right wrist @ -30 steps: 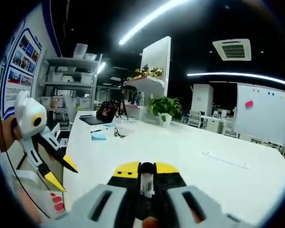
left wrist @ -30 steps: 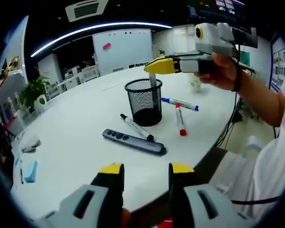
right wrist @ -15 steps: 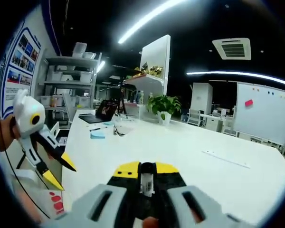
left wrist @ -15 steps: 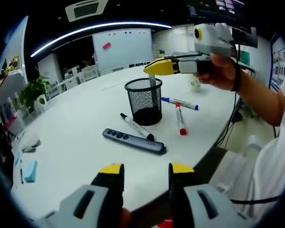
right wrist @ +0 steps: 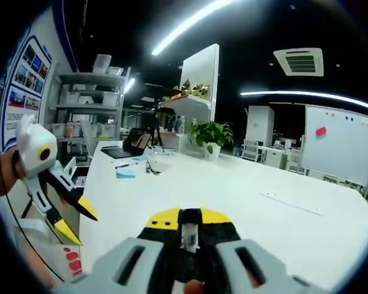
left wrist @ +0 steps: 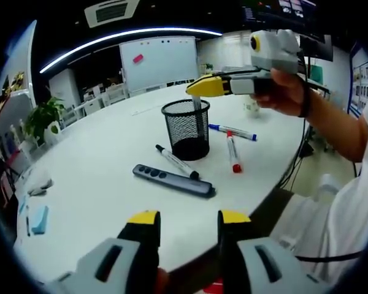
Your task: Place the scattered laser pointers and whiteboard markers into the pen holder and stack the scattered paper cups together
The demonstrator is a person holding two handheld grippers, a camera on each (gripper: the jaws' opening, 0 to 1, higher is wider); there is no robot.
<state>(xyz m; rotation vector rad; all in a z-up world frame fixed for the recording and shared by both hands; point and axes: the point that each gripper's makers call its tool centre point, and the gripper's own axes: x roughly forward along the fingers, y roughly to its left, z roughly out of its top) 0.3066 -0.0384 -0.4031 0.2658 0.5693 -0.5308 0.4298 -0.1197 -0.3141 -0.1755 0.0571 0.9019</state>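
A black mesh pen holder stands upright on the white round table. Above its rim, my right gripper is shut on a slim pale pen-shaped thing that hangs down into the holder; whether it is a marker or a pointer I cannot tell. Its dark end shows between the shut jaws. On the table lie a black marker, a grey laser pointer, a red marker and a blue marker. My left gripper hovers open near the front edge, also seen as the left gripper.
A paper cup stands behind the markers. A blue eraser lies far left, and a potted plant stands at the table's rim. The person's arm reaches in from the right. The table edge runs close to the markers.
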